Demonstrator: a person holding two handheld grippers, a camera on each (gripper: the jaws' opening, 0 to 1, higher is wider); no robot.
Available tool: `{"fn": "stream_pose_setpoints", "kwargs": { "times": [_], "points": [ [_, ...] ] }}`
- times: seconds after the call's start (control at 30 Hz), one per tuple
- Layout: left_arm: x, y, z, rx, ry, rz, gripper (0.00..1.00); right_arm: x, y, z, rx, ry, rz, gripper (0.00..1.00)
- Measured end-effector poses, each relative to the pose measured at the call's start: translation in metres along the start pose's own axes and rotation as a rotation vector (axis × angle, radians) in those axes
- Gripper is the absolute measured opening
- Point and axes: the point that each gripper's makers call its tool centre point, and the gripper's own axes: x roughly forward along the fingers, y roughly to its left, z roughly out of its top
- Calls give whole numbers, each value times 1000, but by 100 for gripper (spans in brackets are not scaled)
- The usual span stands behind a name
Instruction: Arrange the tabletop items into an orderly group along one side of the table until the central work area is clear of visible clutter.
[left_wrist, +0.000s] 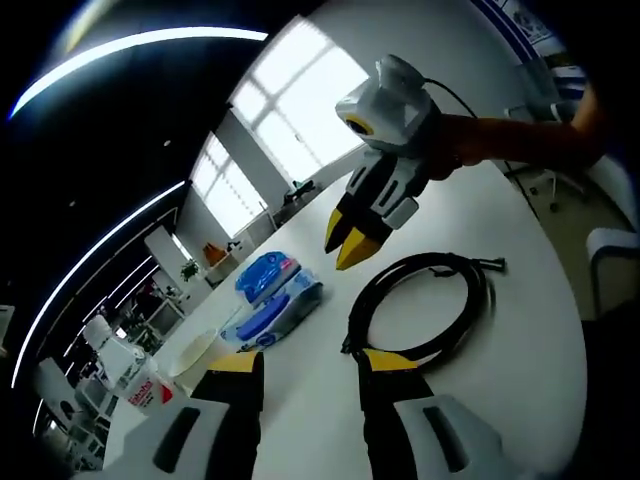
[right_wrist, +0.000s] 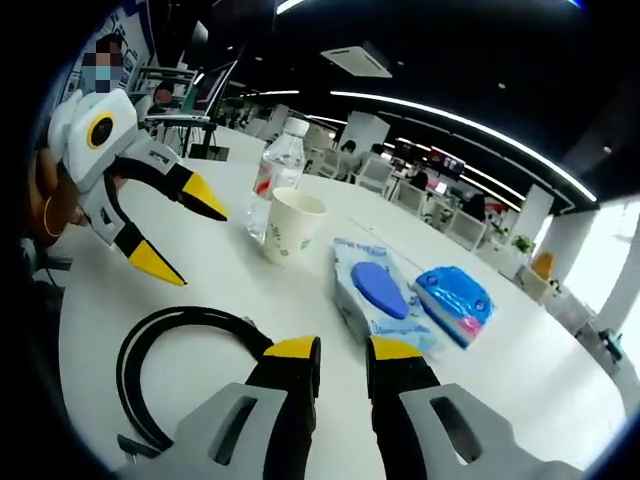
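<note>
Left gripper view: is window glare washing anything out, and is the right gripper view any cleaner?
Left gripper view: bright windows blow out the background, yet the coiled cable stays crisp. Right gripper view: even ceiling light, paper cup sharp; fisheye bends the table edge.

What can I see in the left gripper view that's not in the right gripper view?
Left gripper view extras: the right gripper seen from outside, hanging over the table, with a person's forearm behind it.

Right gripper view extras: the left gripper seen from outside with its jaws wide apart, a bangle on the wrist holding it, and a ceiling vent.

Shared: the white table, the coiled black cable, the paper cup, the water bottle and two blue wipe packs.
</note>
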Motion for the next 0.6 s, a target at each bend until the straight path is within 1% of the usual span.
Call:
{"fn": "stream_pose_setpoints", "kwargs": {
  "times": [0.13, 0.23, 0.33, 0.43, 0.6],
  "points": [
    [-2, 1, 0, -30, -15, 7, 37, 5, -1, -3, -16, 11, 0, 17],
    [-3, 2, -2, -44, -18, 9, 37, 7, -6, -5, -39, 26, -18, 17],
    [-3, 3, -3, -59, -25, 10, 37, 9, -10, -2, -54, 22, -37, 19],
    [-4, 4, -4, -65, -35, 7, 37, 12, -13, 2, -65, 12, -45, 23],
    [-5, 7, -8, -71, -29, 15, 37, 20, -18, 3, -90, 12, -59, 22]
  ]
}}
